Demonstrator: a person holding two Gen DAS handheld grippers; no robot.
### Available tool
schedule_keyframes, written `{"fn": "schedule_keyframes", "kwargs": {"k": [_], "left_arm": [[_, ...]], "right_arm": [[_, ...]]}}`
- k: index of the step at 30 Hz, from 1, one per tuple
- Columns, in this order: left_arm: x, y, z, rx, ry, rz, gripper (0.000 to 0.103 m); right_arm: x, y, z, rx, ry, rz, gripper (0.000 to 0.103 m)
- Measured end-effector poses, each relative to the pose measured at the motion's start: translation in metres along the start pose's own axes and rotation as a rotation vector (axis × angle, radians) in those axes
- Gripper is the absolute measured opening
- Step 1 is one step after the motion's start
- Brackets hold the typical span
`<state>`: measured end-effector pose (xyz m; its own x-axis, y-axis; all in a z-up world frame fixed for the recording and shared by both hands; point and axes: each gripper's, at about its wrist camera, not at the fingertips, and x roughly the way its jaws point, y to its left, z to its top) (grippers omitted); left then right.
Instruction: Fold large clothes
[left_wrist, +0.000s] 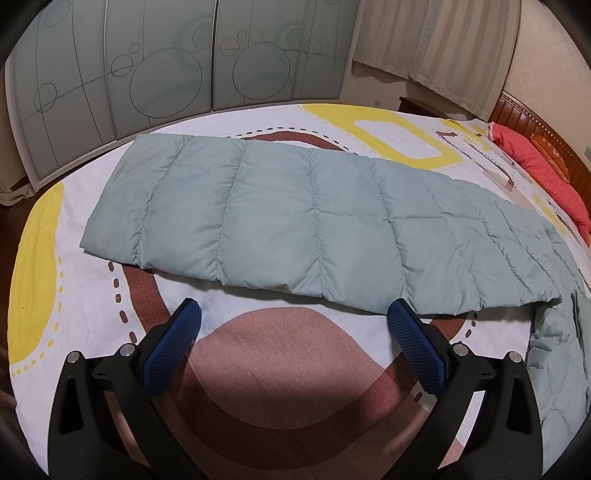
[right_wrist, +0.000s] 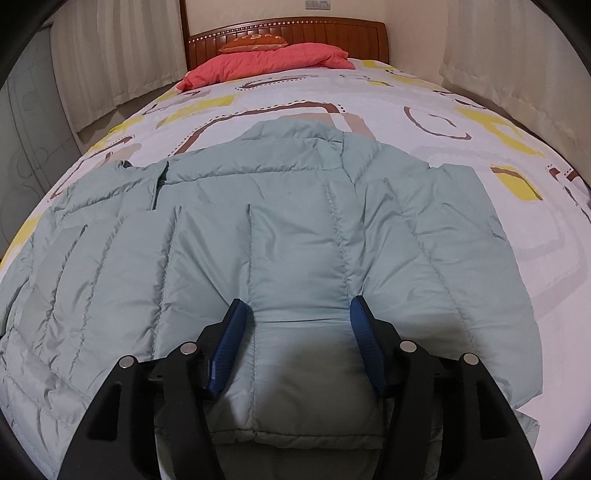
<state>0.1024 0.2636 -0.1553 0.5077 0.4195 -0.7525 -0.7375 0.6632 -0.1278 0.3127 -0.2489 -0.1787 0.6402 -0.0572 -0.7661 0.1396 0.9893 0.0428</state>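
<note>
So the bed (right_wrist: 424, 110) fills both views, covered in a white sheet with yellow and brown shapes, wooden headboard (right_wrist: 288, 31) at the far end with a coral quilt (right_wrist: 266, 61) bunched against it. Spread flat across the bed is the pale green puffer jacket (right_wrist: 295, 229), collar pointing toward the headboard, and in the left wrist view one long quilted part of it stretches sideways. Looks like the early part of folding to me: laid out, not much doubled over yet. The right gripper (right_wrist: 301, 314) has its jaws parted, straddling a padded panel at the near edge without pinching it. The left gripper (left_wrist: 293, 314) hovers over bare sheet just short of the jacket, jaws wide apart. Next move probably means closing on an edge with both and carrying it across.
</note>
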Motion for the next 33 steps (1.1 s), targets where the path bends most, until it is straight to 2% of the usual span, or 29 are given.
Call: {"fn": "schedule_keyframes", "kwargs": {"k": [6,11,14,18,21,23,28,31,32,33], "left_arm": [[-0.003,0.001,0.002,0.006,0.023,-0.005,0.101],[-0.018,0.015,0.004,-0.016,0.019,-0.101,0.101],[-0.027,0.025,0.001,-0.034,0.017,-0.124,0.101],[-0.04,0.045,0.002,-0.098,-0.018,-0.137,0.1],[-0.037,0.072,0.005,-0.209,-0.02,-0.152,0.1],[-0.03,0.087,0.008,-0.289,-0.008,-0.204,0.1],[-0.014,0.102,0.026,-0.351,-0.042,-0.262,0.1],[-0.002,0.109,0.038,-0.389,-0.057,-0.25,0.093],[-0.001,0.111,0.041,-0.404,-0.066,-0.237,0.083],[0.001,0.111,0.045,-0.412,-0.072,-0.231,0.066]], "right_arm": [[0.0,0.0,-0.001,-0.001,-0.005,0.007,0.066],[0.0,0.0,-0.002,0.002,-0.006,0.016,0.069],[0.0,0.002,-0.002,0.002,-0.007,0.018,0.07],[0.0,0.003,-0.003,0.004,-0.009,0.021,0.072],[0.0,0.004,-0.002,0.004,-0.009,0.024,0.073],[0.0,0.004,-0.002,0.003,-0.01,0.025,0.073],[0.0,0.004,-0.002,0.0,-0.01,0.024,0.075],[0.0,0.004,-0.002,0.001,-0.01,0.025,0.075],[0.0,0.004,-0.002,0.0,-0.01,0.024,0.075],[0.0,0.004,-0.002,0.0,-0.01,0.023,0.076]]}}
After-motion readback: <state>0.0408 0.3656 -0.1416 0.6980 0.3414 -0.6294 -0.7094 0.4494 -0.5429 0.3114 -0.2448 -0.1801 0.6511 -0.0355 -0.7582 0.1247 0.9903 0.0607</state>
